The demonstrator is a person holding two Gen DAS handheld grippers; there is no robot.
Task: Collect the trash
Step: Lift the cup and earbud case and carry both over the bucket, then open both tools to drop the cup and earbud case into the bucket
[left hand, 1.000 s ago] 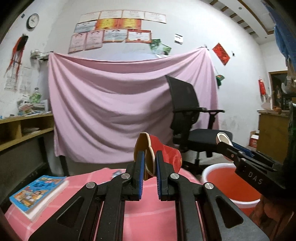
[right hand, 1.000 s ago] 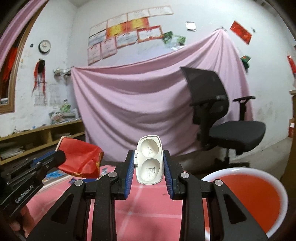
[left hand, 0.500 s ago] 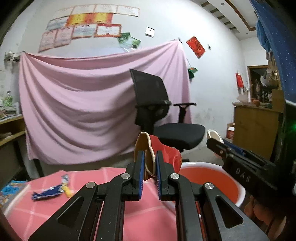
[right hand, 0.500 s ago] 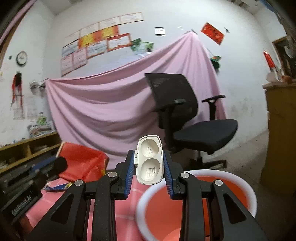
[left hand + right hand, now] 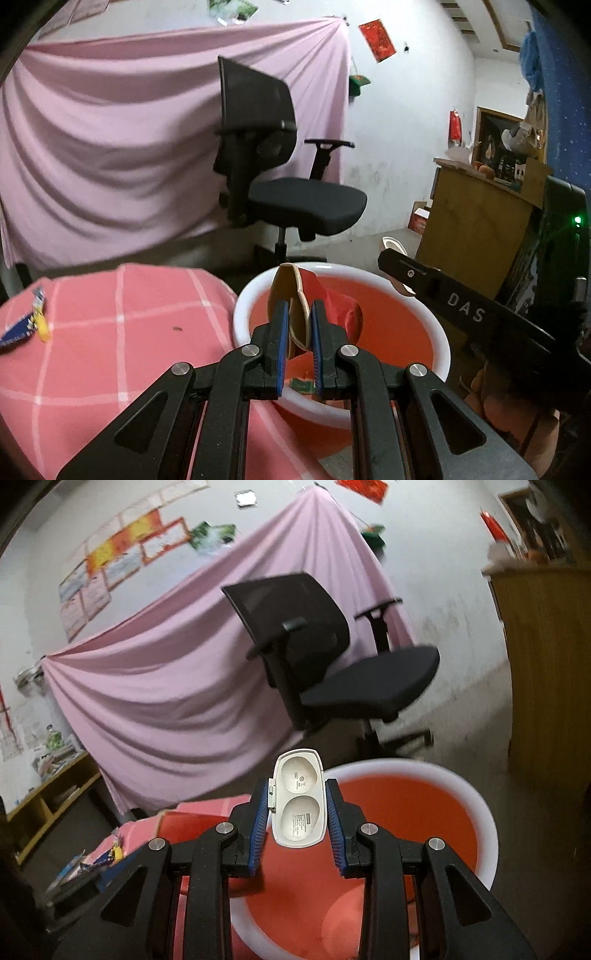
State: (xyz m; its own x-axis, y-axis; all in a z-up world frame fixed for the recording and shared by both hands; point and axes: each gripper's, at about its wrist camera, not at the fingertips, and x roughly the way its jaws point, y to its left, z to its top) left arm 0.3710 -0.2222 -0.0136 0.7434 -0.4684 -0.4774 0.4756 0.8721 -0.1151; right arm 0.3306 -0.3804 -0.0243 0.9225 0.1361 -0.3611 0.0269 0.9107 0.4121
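My left gripper (image 5: 298,325) is shut on a crumpled red and tan wrapper (image 5: 332,310) and holds it over the white-rimmed red bin (image 5: 417,328). My right gripper (image 5: 298,812) is shut on a white plastic blister tray (image 5: 300,801) with two round hollows and holds it above the same bin (image 5: 476,812). The right gripper's arm (image 5: 461,314) shows at the right of the left wrist view. A small green scrap (image 5: 301,384) lies in the bin's bottom.
A pink checked tablecloth (image 5: 110,332) lies left of the bin, with a blue and yellow wrapper (image 5: 27,325) on it. A black office chair (image 5: 284,184) stands behind, before a pink drape (image 5: 110,147). A wooden cabinet (image 5: 476,221) is at right.
Both grippers have swung right and tilted down, from over the table to above the bin. Both still hold their trash. The book has left the left wrist view.
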